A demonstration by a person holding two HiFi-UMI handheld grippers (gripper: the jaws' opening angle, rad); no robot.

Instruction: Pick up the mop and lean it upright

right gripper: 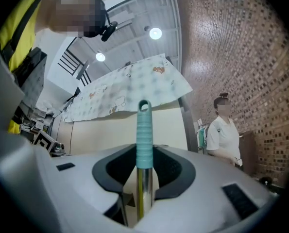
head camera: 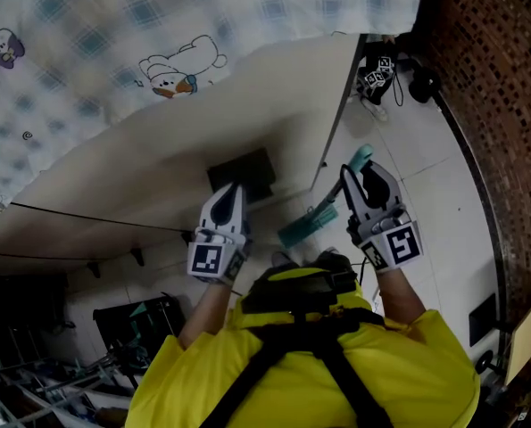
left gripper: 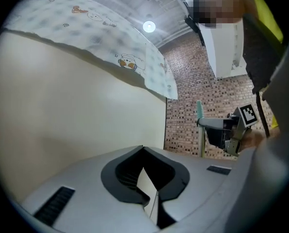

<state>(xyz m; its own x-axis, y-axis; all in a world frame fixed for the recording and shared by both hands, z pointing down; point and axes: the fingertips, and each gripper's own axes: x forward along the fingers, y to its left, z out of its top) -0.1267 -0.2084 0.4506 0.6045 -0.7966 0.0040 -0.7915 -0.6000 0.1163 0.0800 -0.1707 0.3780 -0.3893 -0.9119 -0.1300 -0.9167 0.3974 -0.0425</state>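
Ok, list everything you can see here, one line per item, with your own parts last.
cream wall: one, cream, ahead and to the left
cloth: one, pale blue check with cartoon ducks, hanging over the cream wall
brick wall: one, red-brown, on the right
floor: one, white tiles, below
ceiling lights: two, white, overhead
bystander: one, white top, by the brick wall
mop: one, teal grip and head on a metal pole, roughly upright near the cream wall
left gripper: one, grey, jaws narrowly apart, empty
right gripper: one, grey, shut on the mop's pole
jacket: one, yellow, on the person holding the grippers
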